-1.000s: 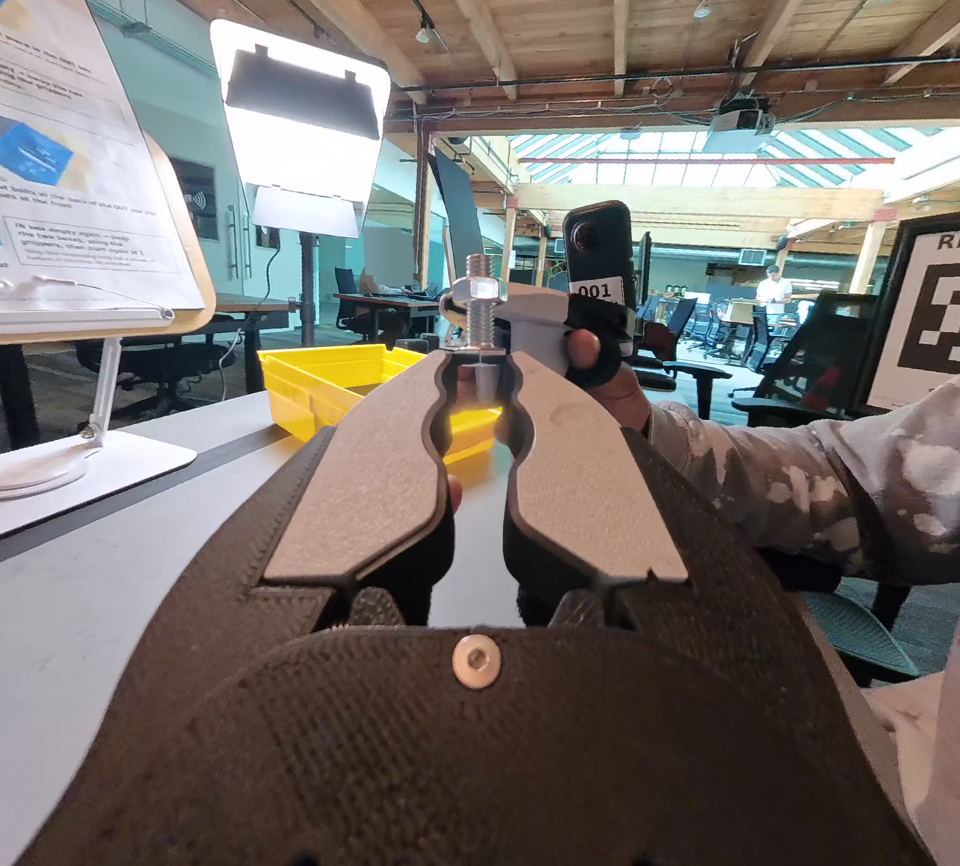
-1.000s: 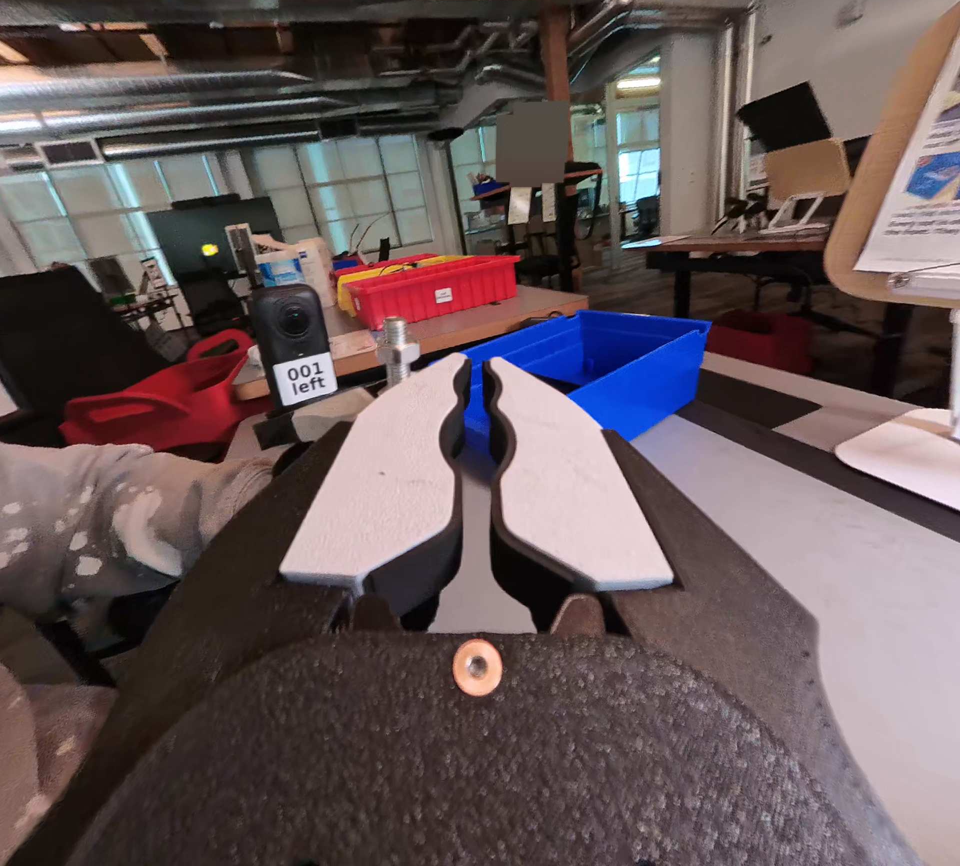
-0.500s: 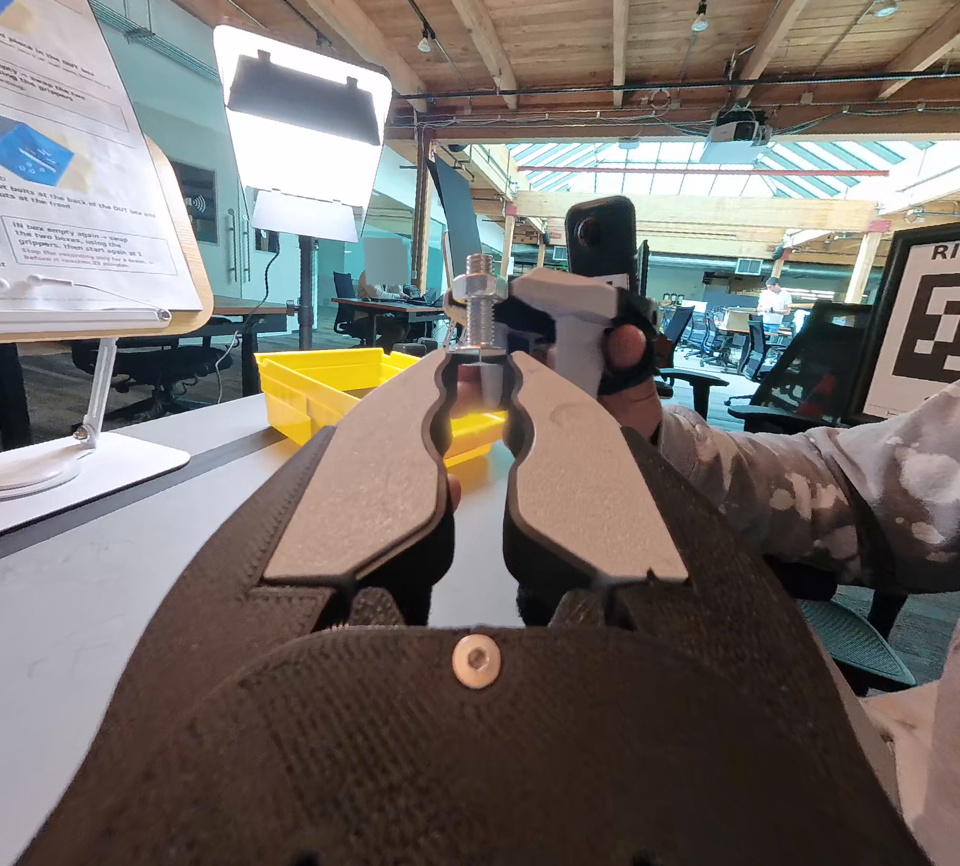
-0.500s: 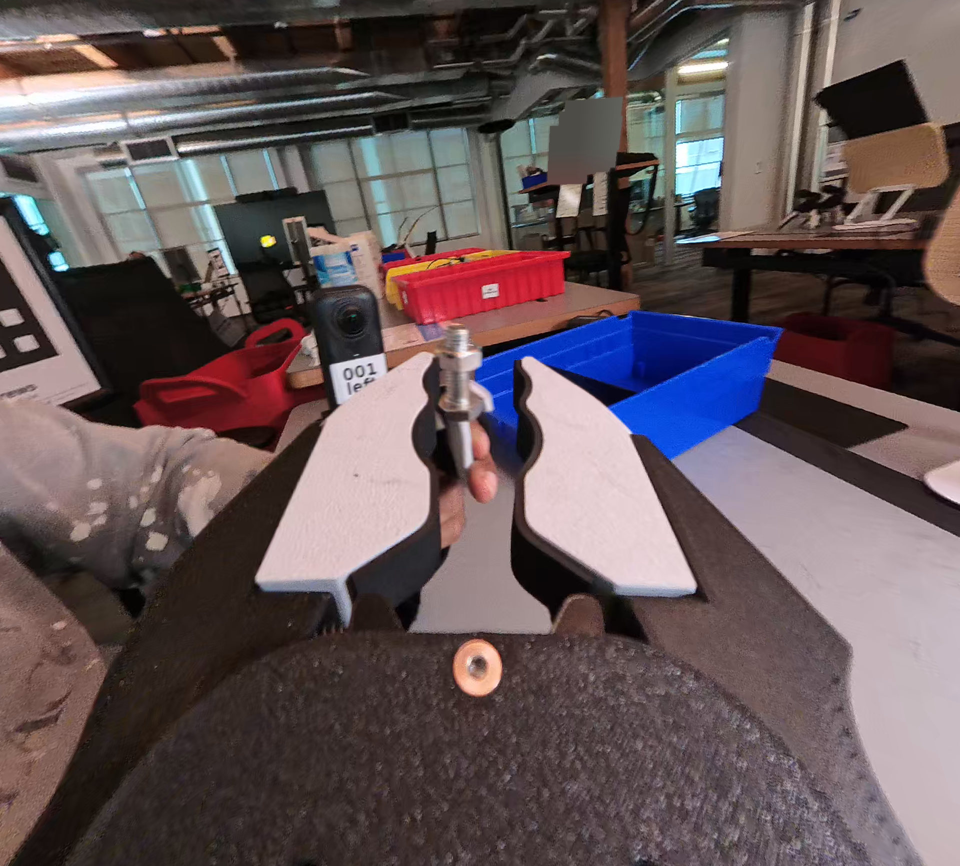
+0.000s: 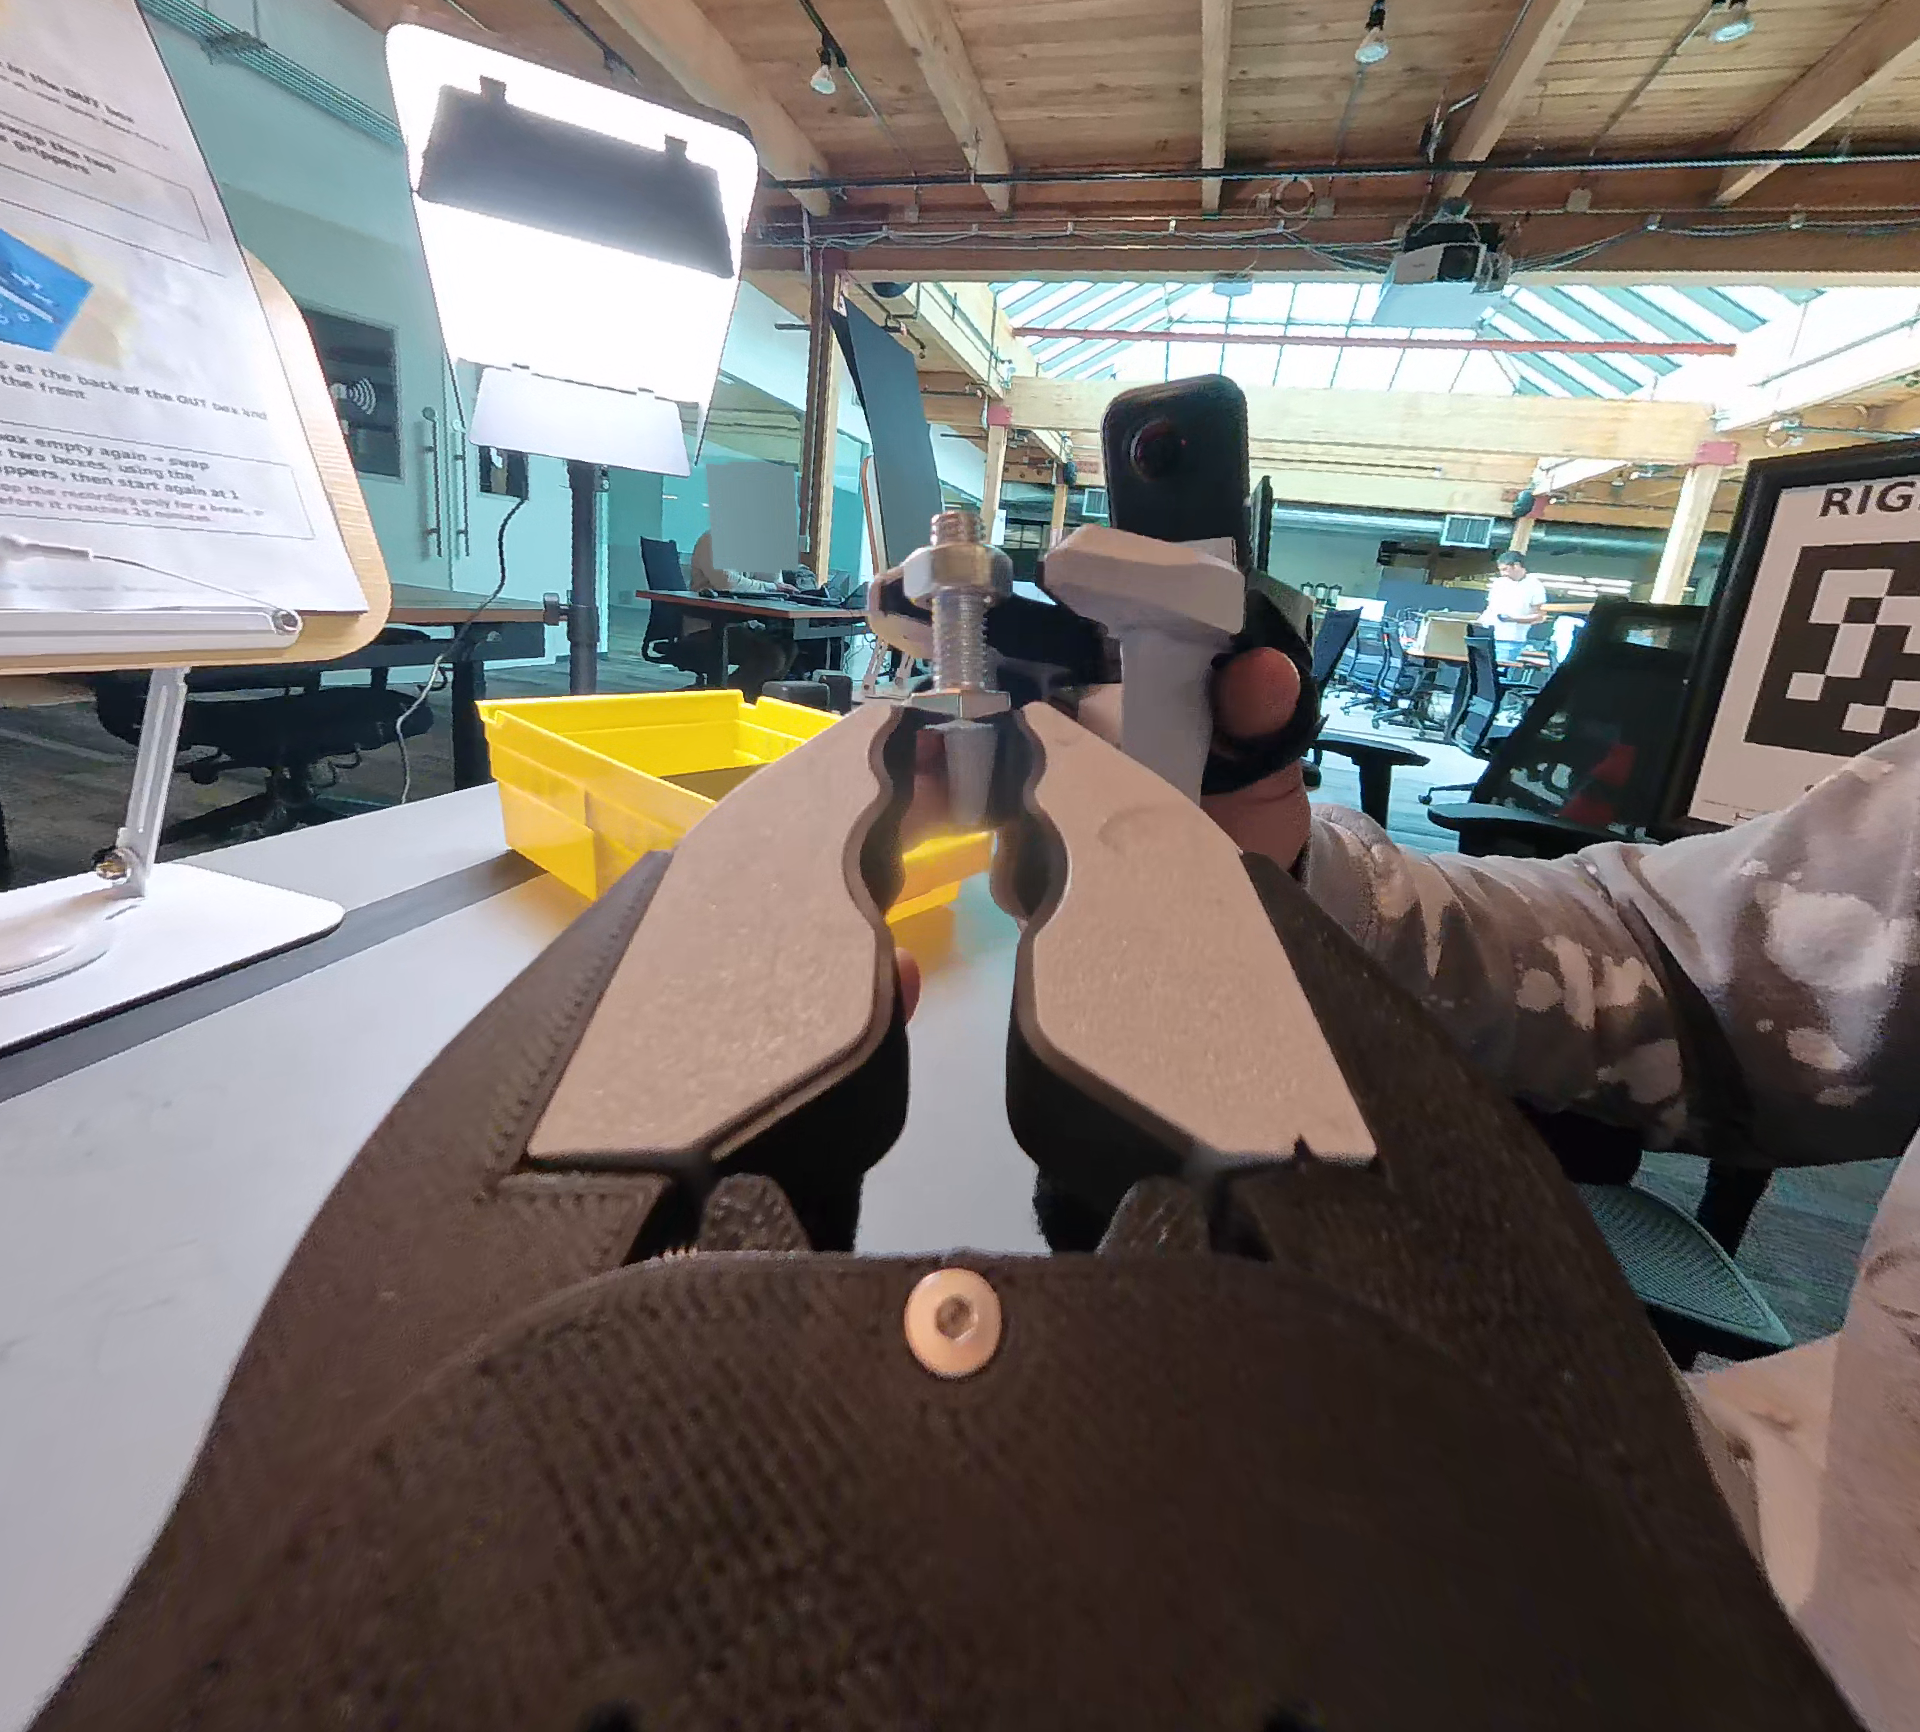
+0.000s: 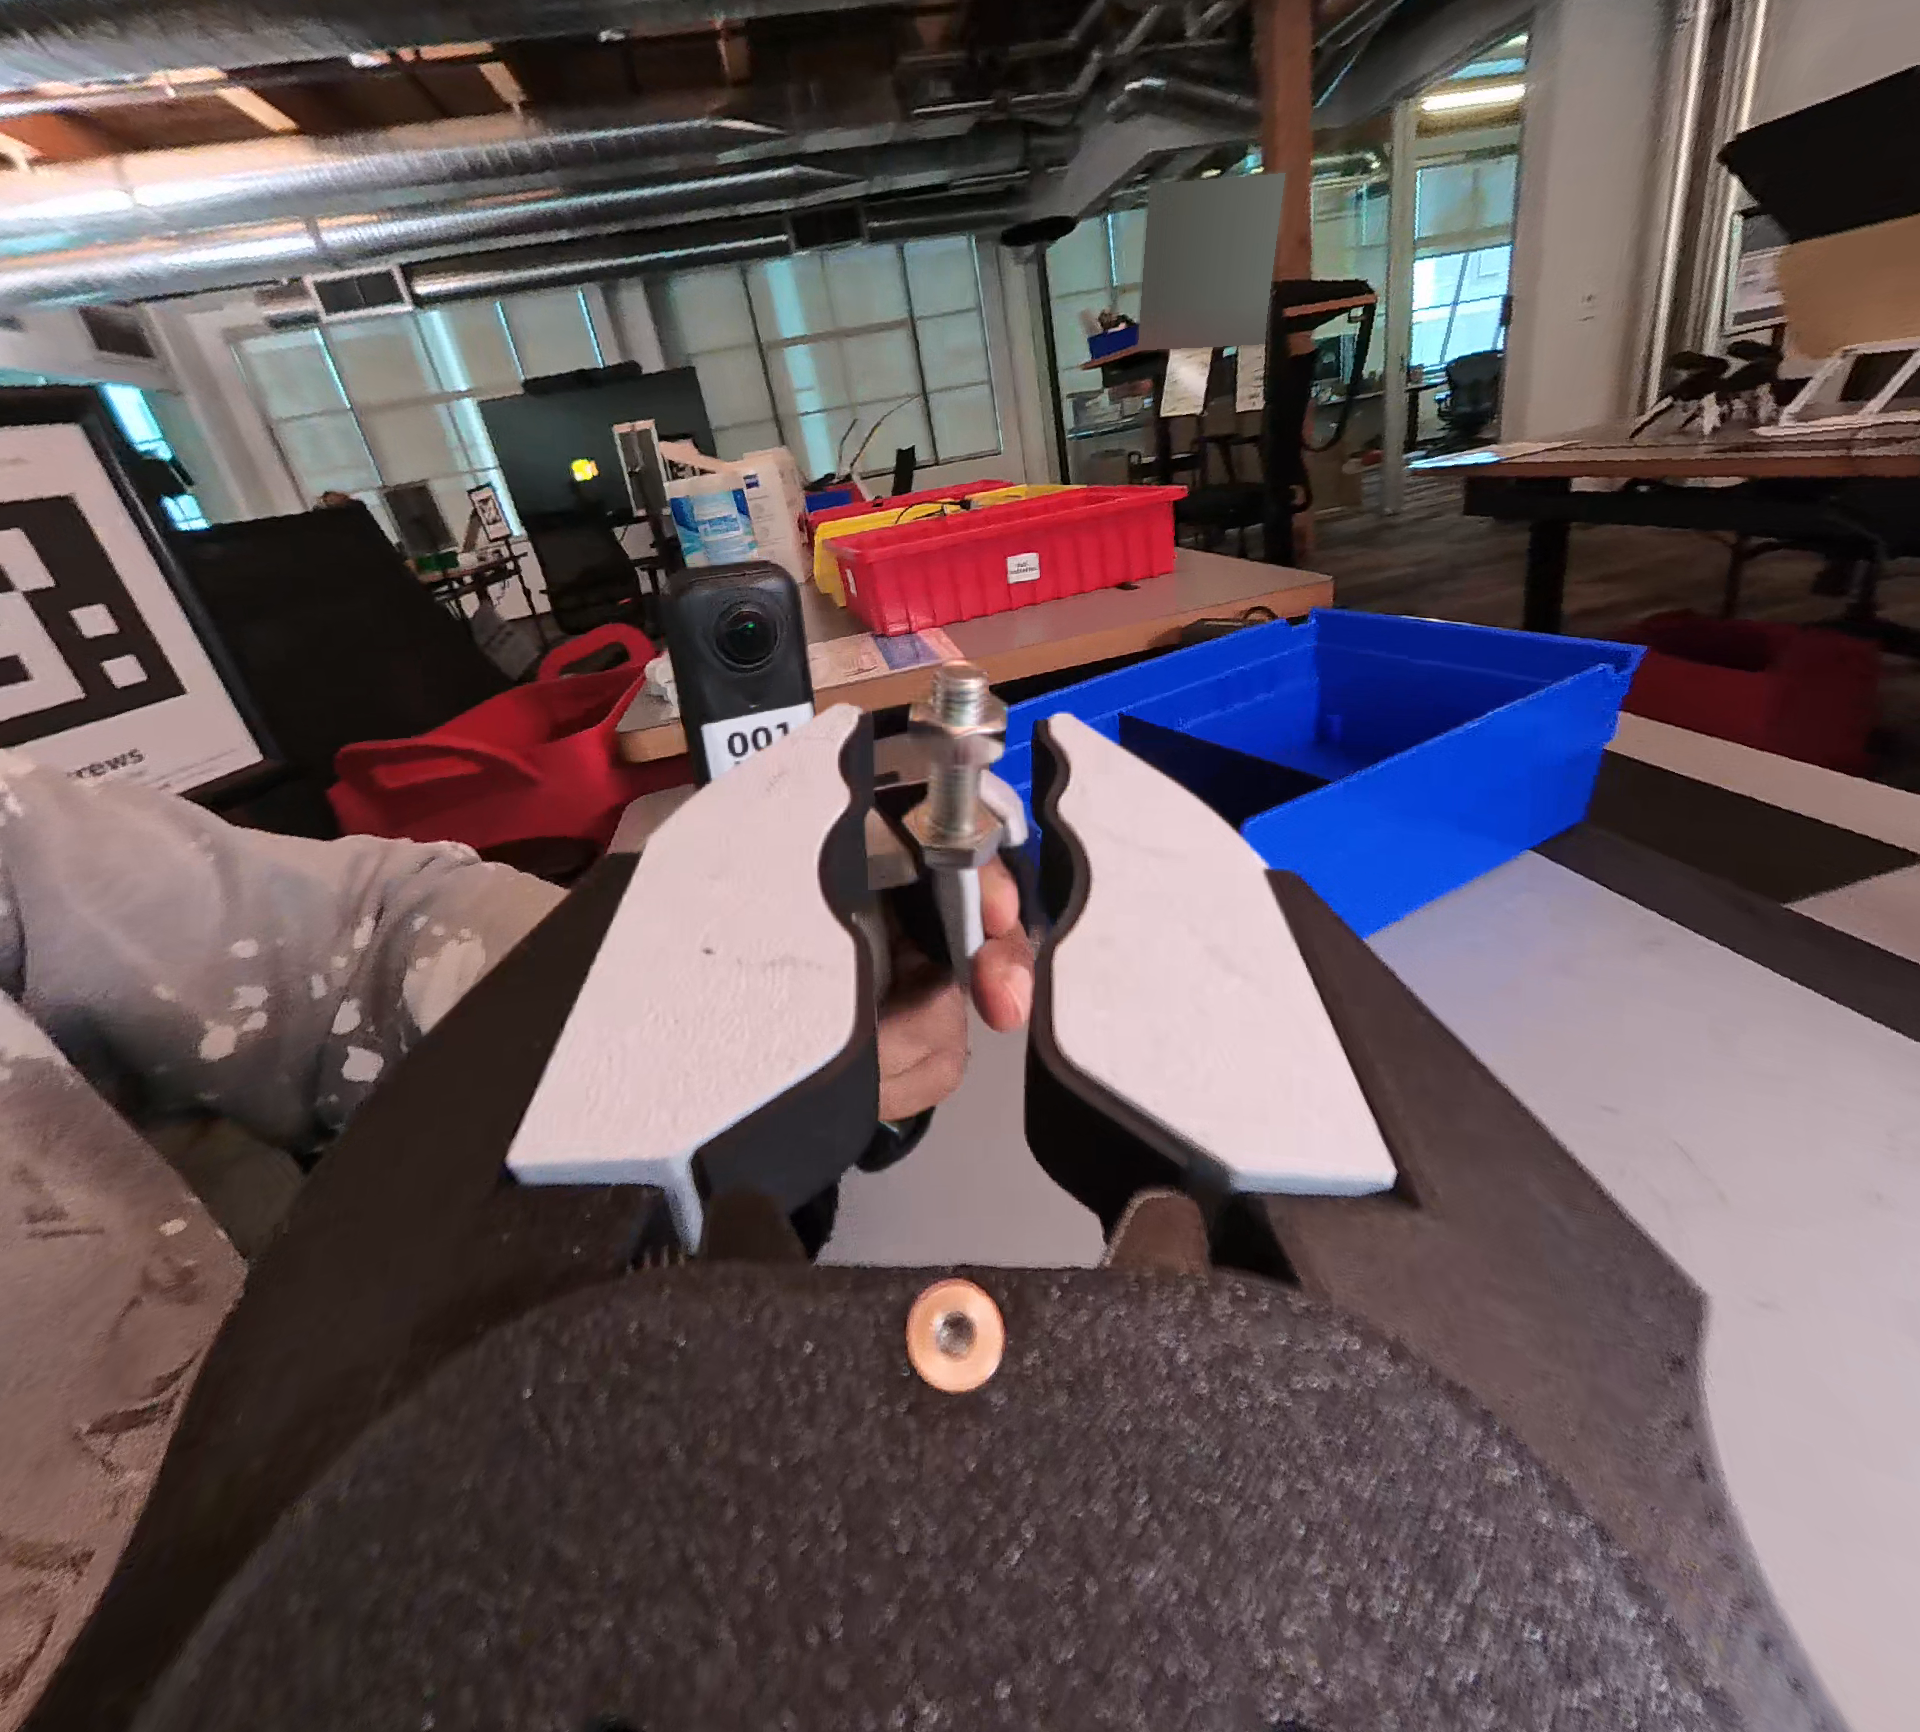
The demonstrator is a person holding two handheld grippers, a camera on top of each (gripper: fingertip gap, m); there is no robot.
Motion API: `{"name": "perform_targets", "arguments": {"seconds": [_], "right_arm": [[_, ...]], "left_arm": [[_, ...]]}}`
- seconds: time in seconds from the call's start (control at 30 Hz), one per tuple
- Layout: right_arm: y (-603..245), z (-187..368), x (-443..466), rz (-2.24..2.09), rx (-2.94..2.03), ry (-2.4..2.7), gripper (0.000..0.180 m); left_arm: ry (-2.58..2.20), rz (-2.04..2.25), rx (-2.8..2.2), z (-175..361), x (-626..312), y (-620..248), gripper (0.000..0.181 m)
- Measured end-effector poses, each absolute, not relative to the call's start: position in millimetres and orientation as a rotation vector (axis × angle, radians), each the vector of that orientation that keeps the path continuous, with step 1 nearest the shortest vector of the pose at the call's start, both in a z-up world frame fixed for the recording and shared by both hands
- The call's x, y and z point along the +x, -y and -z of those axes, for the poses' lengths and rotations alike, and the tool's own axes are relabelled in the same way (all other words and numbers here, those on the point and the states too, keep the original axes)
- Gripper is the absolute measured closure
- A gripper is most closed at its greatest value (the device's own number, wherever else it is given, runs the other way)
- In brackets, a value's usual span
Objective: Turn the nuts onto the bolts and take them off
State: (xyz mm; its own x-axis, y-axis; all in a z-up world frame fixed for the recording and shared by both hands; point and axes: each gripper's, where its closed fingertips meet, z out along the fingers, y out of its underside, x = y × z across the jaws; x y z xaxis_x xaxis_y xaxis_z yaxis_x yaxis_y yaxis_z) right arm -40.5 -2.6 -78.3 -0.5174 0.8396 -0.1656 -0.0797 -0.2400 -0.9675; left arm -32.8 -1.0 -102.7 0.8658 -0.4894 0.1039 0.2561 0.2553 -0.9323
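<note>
- The left gripper [image 5: 956, 747] is held level above the grey table [image 5: 208, 1111], fingers pointing away from the camera; its jaws pinch the lower, smooth part of the bolt [image 5: 961, 643] near their tips.
- The bolt stands upright, long axis vertical, threaded end up. One nut [image 5: 956, 576] sits near the top of the thread, and a second hex piece [image 5: 951, 703], a nut or flange, lies just above the gripping fingers.
- The right gripper [image 6: 948, 752] comes in from the opposite side, roughly level, with its jaws spread on either side of the bolt [image 6: 954, 799] and a clear gap to each finger in its own view.
- In the left wrist view the far gripper's grey fingers [image 5: 1143, 602] stand at the height of the upper nut; whether they touch it cannot be told.
- A sleeve [image 5: 1558, 955] in mottled grey reaches in from the right of the left wrist view, and bare fingertips [image 6: 997, 955] show behind the bolt in the right wrist view.
- A yellow bin [image 5: 644, 778] rests on the table beyond the left gripper; a blue bin [image 6: 1403, 747] sits on the table beyond the right one.
</note>
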Motion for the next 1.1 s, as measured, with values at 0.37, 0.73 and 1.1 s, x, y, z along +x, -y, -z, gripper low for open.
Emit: {"name": "perform_targets", "arguments": {"seconds": [0.37, 0.73, 1.1], "right_arm": [[2.1, 95.6, -37.7, -1.711, -0.892, 1.56, 0.161], [-0.4, 101.5, -38.7, -1.72, -0.903, 1.558, 0.161], [-2.2, 98.0, -39.0, -1.718, -0.9, 1.517, 0.152]], "left_arm": [[-0.263, 0.595, -1.313, 119.9, -21.2, -7.1, 0.163], [-0.244, 0.613, -1.343, 124.2, -21.0, -10.3, 0.158], [-0.258, 0.522, -1.334, 119.8, -25.1, -7.7, 0.162]]}}
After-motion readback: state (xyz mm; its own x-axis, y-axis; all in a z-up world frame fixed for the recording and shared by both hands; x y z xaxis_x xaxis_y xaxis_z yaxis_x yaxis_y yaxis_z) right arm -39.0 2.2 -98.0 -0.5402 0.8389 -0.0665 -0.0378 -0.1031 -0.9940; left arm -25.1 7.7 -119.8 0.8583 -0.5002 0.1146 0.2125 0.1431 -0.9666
